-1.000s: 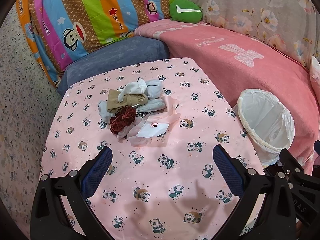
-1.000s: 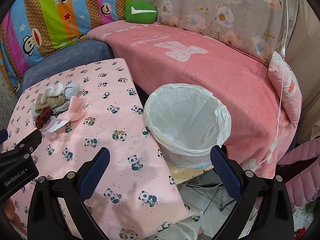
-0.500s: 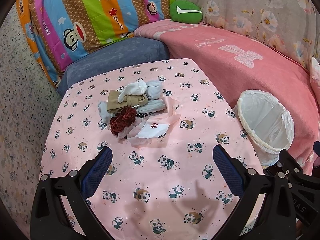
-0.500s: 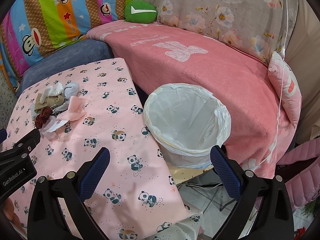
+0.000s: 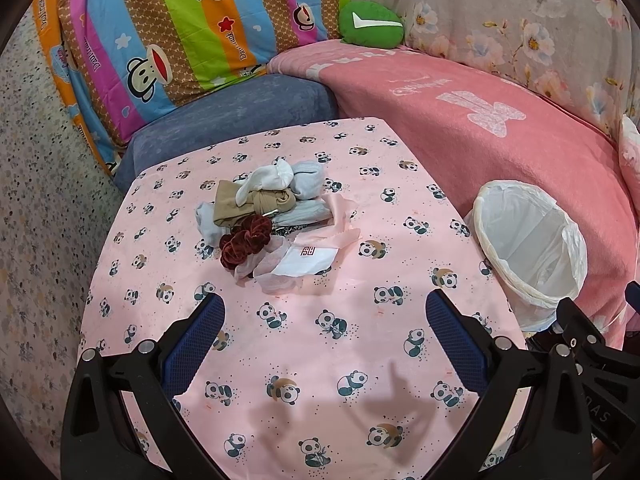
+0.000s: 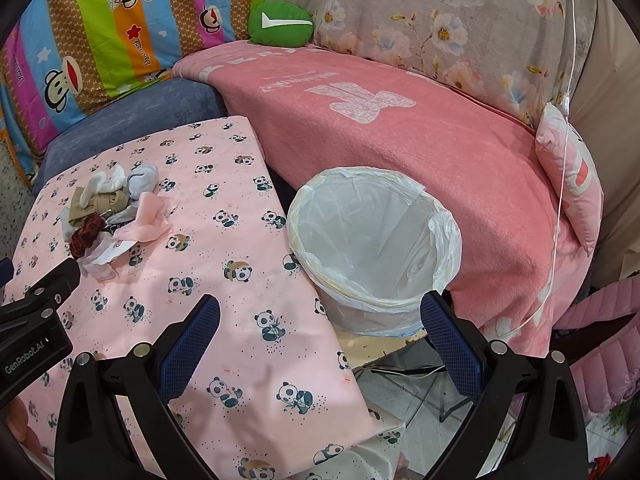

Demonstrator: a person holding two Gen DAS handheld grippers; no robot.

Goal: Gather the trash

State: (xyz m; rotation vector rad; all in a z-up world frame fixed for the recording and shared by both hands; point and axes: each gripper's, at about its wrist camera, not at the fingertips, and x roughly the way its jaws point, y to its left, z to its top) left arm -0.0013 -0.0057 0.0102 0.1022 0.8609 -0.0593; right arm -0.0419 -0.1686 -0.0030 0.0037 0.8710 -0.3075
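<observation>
A small heap lies mid-table on the pink panda cloth (image 5: 320, 360): white and pale blue socks (image 5: 288, 178), a tan stocking (image 5: 244, 202), a dark red scrunchie (image 5: 244, 240), a crumpled pink tissue (image 5: 272, 272) and a white paper slip (image 5: 306, 260). In the right wrist view the same heap (image 6: 108, 216) sits far left. A bin with a white liner (image 5: 528, 248) (image 6: 372, 248) stands off the table's right edge. My left gripper (image 5: 322, 310) hovers open, just short of the heap. My right gripper (image 6: 320, 312) is open over the table edge beside the bin.
A sofa wraps the table: a blue cushion (image 5: 232, 120) behind, a pink blanket (image 6: 400, 128) at right, a striped cartoon sheet (image 5: 160, 28) and a green pillow (image 5: 370, 22) at the back. Tiled floor and cables (image 6: 408, 376) show below the bin.
The left wrist view has shifted slightly, with the heap and bin a touch lower in frame. Both grippers stay open and nothing on the table has moved.
</observation>
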